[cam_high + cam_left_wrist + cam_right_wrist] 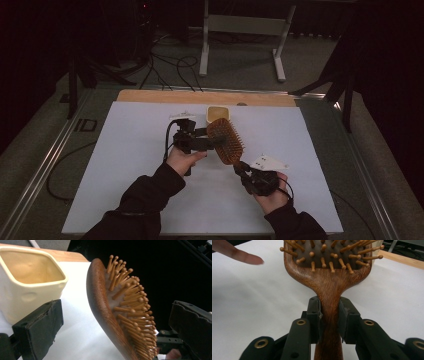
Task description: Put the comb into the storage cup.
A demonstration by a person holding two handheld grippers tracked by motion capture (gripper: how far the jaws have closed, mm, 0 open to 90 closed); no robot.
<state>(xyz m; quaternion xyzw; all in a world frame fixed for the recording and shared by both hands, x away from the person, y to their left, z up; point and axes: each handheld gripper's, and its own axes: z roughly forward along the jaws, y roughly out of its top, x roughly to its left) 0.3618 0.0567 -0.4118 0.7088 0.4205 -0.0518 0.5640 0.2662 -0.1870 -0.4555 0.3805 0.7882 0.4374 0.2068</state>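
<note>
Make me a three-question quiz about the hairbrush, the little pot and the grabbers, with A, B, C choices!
1. Where is the cream pot?
A. At the table's far side, behind the hairbrush
B. Under the right hand
C. On the floor

2. What colour are the wooden hairbrush's bristles?
A. Blue
B. Orange-brown
C. White

3. What is the right gripper doing?
A. Hanging open and empty
B. Squeezing the pot
C. Clamped on the brush handle

Answers:
1 A, the high view shows the pot beyond the brush, near the white sheet's far edge.
2 B, the left gripper view shows round-tipped orange-brown pins.
3 C, the right gripper view shows both jaws pressed on the handle, while the left gripper's jaws stand wide on either side of the brush head.
</note>
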